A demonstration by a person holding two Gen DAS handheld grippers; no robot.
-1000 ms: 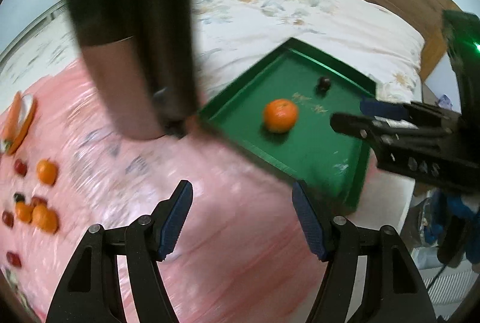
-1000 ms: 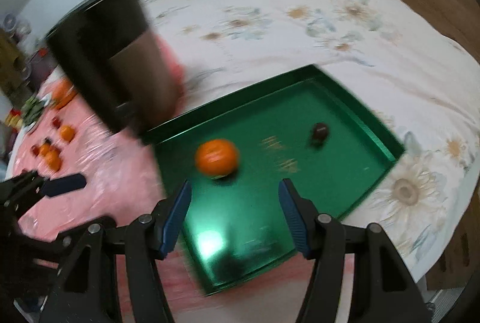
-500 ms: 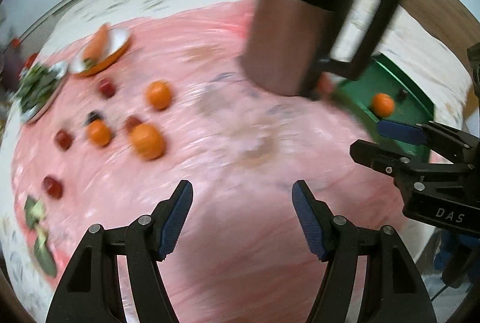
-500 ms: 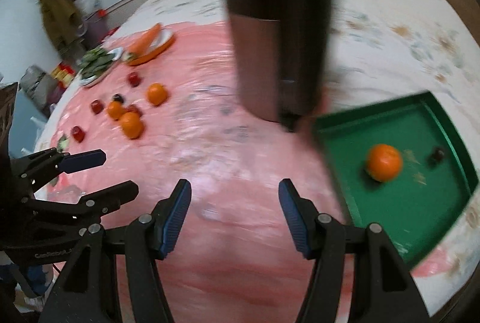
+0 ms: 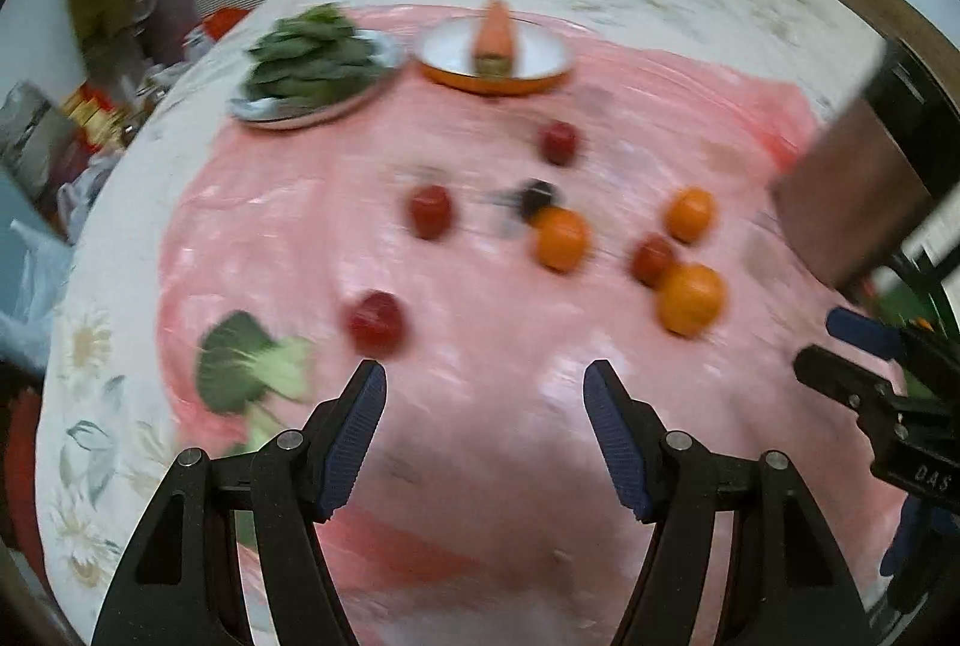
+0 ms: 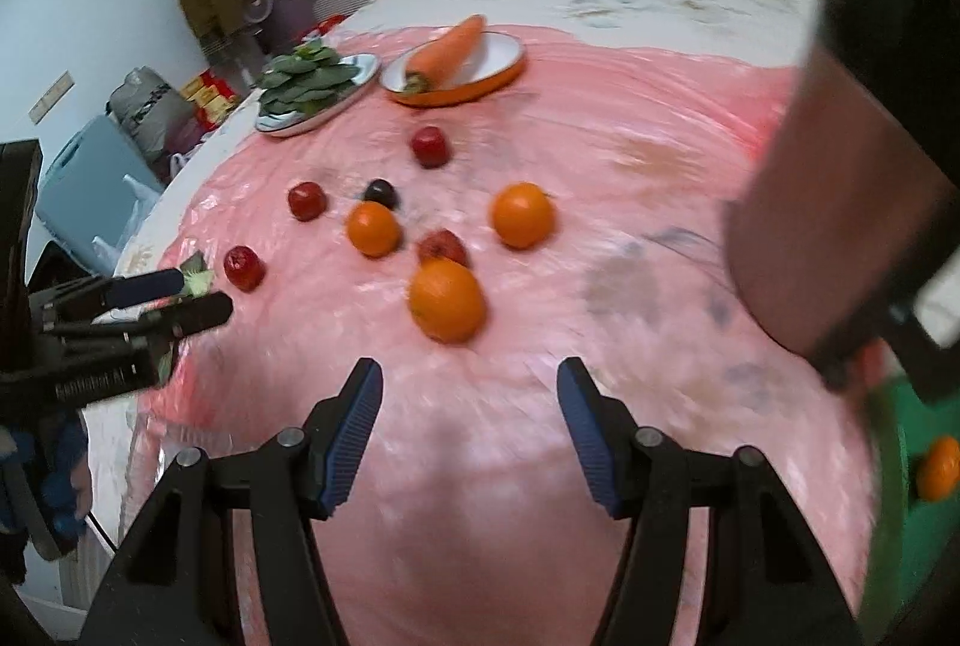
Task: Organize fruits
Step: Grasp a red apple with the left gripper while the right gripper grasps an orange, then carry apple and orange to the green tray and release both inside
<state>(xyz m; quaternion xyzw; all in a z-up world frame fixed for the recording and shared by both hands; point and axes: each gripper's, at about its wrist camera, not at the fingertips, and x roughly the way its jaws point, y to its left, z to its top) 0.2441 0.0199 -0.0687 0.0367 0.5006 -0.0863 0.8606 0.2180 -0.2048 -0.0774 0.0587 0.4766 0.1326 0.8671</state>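
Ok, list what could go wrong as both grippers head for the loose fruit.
The nearest orange touches a red fruit, so the open right gripper may knock it rolling. The tall mug stands between the fruit and the green tray; a carry could clip it. Both views are blurred, so aim may suffer.

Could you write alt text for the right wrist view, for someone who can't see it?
Two open black jaws with blue pads, the right gripper, hang empty over a pink sheet scattered with three oranges and small red fruits. Behind sit a plate of greens and a carrot on a dish; a dark jug looms at right.
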